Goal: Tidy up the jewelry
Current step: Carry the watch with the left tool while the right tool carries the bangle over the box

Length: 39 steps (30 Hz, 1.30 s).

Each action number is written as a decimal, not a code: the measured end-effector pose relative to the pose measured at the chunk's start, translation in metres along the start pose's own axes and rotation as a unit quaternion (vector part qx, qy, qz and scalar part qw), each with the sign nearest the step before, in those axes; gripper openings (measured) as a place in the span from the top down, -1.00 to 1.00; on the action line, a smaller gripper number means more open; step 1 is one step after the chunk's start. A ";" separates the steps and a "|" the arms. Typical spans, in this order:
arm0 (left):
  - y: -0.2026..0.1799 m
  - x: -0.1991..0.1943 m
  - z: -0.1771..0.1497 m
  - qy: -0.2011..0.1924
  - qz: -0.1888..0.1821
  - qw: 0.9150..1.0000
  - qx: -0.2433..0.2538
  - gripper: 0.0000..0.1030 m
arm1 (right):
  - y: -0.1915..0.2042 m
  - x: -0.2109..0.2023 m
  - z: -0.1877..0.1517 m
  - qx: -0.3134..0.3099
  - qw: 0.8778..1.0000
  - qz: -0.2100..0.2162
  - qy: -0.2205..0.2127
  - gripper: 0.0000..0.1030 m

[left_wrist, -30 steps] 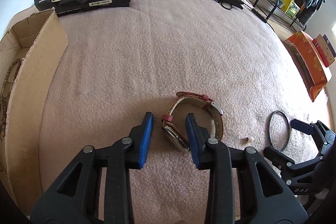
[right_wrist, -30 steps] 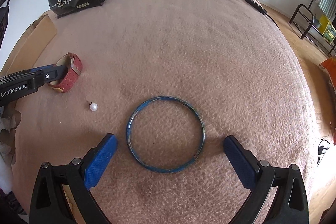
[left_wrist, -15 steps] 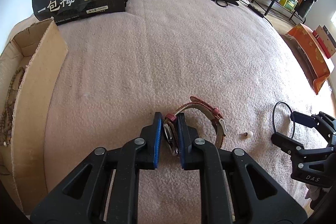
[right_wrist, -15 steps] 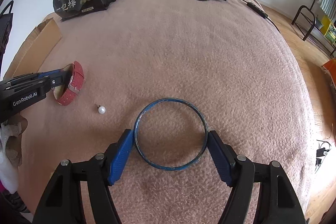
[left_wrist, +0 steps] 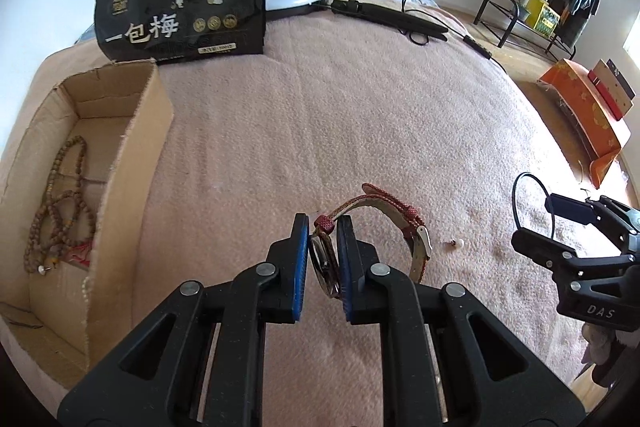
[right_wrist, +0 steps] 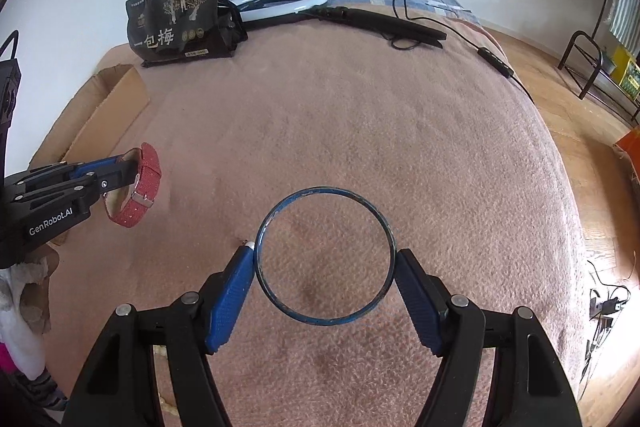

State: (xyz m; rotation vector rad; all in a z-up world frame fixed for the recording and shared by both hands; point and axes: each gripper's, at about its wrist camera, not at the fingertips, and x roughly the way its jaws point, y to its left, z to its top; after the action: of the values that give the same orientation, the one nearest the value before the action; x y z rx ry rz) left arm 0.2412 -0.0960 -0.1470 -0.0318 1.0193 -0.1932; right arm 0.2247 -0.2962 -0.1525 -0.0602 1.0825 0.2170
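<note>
Beads (left_wrist: 60, 203) lie boxed (left_wrist: 132, 163); left gripper (left_wrist: 323, 259) clamps the watch (left_wrist: 384, 223), right gripper (right_wrist: 325, 267) the bangle (right_wrist: 325, 255) (pearl (left_wrist: 460, 243) remains).

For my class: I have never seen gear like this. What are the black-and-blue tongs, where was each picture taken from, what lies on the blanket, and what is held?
Each is a hand-held claw a person squeezes, with a camera looking along its two fingers. The left view shows the left claw shut on a red-strapped watch. The right view shows the right claw gripping a blue bangle by its sides. A small pearl earring lies on the pink blanket. A cardboard box to the left holds a bead necklace. A black bag stands behind.
</note>
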 end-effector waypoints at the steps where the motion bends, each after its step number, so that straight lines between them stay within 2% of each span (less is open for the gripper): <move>1: 0.003 -0.005 0.000 -0.003 0.001 1.000 -0.001 0.76 | 0.002 -0.001 0.001 -0.001 1.000 0.001 -0.002 -0.43; 16: 0.072 -0.075 -0.006 -0.048 0.024 0.998 -0.036 0.76 | 0.074 -0.027 0.037 -0.025 0.998 0.045 -0.048 -0.43; 30: 0.159 -0.103 -0.012 -0.057 0.064 0.992 -0.095 0.76 | 0.155 -0.027 0.078 -0.048 0.992 0.086 -0.076 -0.43; 39: 0.195 -0.104 -0.025 -0.050 0.083 0.989 -0.109 0.76 | 0.204 -0.009 0.093 -0.076 0.990 0.096 -0.076 -0.43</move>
State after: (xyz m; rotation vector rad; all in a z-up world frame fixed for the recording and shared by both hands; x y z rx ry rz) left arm 0.1955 0.1154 -0.0957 -0.1538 0.9339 0.0718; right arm 0.2595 -0.0842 -0.0891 -0.0756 0.9186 0.4702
